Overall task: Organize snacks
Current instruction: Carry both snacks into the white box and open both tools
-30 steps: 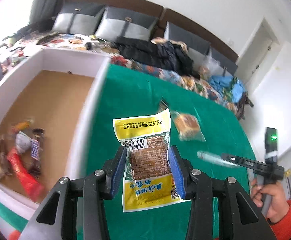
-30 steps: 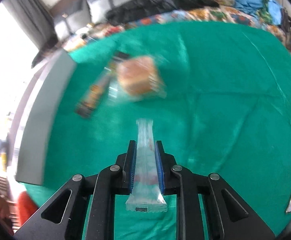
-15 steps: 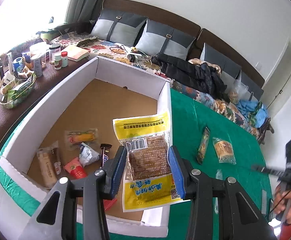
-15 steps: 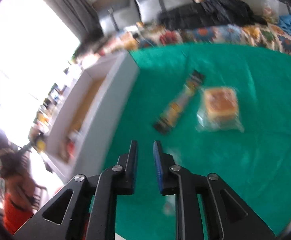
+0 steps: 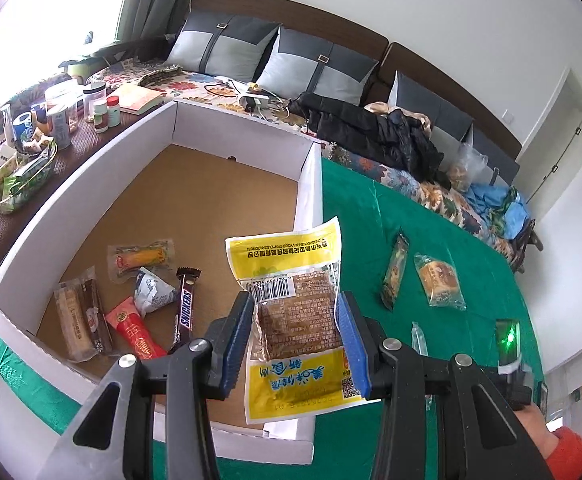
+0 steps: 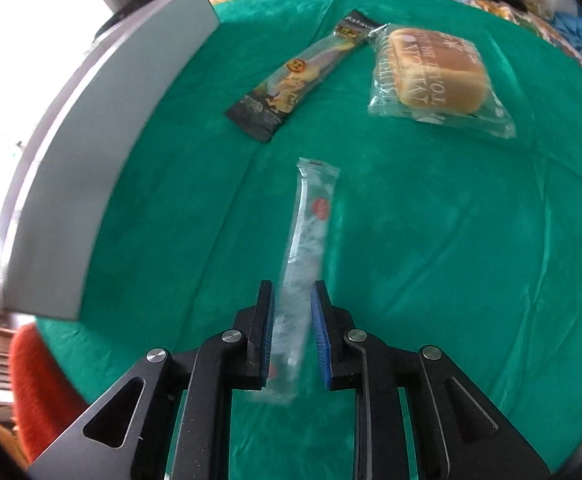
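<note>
My left gripper (image 5: pixel 295 299) is shut on a yellow snack packet (image 5: pixel 287 248) with a brown cake inside, held above the near right corner of the white cardboard box (image 5: pixel 307 184). Several snacks lie in the box, among them a Snickers bar (image 5: pixel 186 308). My right gripper (image 6: pixel 291 294) points down at the green cloth (image 6: pixel 451 240). Its jaws are opening, and a clear stick packet (image 6: pixel 315 208) lies on the cloth between them with the pads not pressing on it. A dark bar (image 6: pixel 303 76) and a wrapped bread (image 6: pixel 431 76) lie beyond it.
The box's white outer wall (image 6: pixel 131 120) stands left of the right gripper. A dark side table with bottles and jars (image 5: pixel 63 120) is left of the box. A sofa with cushions and a black jacket (image 5: pixel 371 132) runs behind. An orange sleeve (image 5: pixel 571 452) shows at bottom right.
The left gripper carried the yellow packet from over the cloth to over the box. The right gripper let go of the clear stick, swung left, then sank around it on the cloth.
</note>
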`<action>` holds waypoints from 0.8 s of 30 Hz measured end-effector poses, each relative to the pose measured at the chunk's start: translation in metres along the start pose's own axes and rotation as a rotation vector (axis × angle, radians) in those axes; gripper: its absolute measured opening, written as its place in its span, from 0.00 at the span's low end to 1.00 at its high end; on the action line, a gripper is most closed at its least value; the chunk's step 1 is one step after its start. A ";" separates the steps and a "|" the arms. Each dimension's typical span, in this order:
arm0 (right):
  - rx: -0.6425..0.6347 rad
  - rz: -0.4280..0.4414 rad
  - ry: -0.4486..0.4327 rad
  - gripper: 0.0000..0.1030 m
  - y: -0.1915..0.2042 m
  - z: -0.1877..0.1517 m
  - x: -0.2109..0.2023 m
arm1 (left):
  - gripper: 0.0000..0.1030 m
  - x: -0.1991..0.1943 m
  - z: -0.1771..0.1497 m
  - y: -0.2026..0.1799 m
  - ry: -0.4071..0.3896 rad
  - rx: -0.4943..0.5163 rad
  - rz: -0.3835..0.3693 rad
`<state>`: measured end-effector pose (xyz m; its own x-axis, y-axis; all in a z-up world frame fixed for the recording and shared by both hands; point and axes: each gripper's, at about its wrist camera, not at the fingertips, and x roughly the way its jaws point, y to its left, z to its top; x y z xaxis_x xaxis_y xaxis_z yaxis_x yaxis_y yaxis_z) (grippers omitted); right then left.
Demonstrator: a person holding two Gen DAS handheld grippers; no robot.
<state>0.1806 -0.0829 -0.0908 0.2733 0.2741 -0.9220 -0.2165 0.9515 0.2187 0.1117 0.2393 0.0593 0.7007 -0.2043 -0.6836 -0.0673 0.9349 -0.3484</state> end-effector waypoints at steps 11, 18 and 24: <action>0.128 0.112 -0.029 0.18 -0.009 0.015 -0.032 | 0.41 -0.002 0.003 0.023 0.009 0.005 0.037; -0.026 0.360 -0.173 0.18 0.098 0.070 -0.117 | 0.41 -0.001 0.022 0.076 0.025 -0.044 0.116; -0.171 0.374 -0.219 0.46 0.209 0.104 -0.113 | 0.63 0.017 0.038 0.098 0.056 -0.016 0.269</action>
<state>0.2022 0.0992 0.0919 0.3344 0.6343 -0.6971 -0.4840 0.7502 0.4505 0.1439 0.3389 0.0378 0.6159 0.0342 -0.7871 -0.2566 0.9533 -0.1594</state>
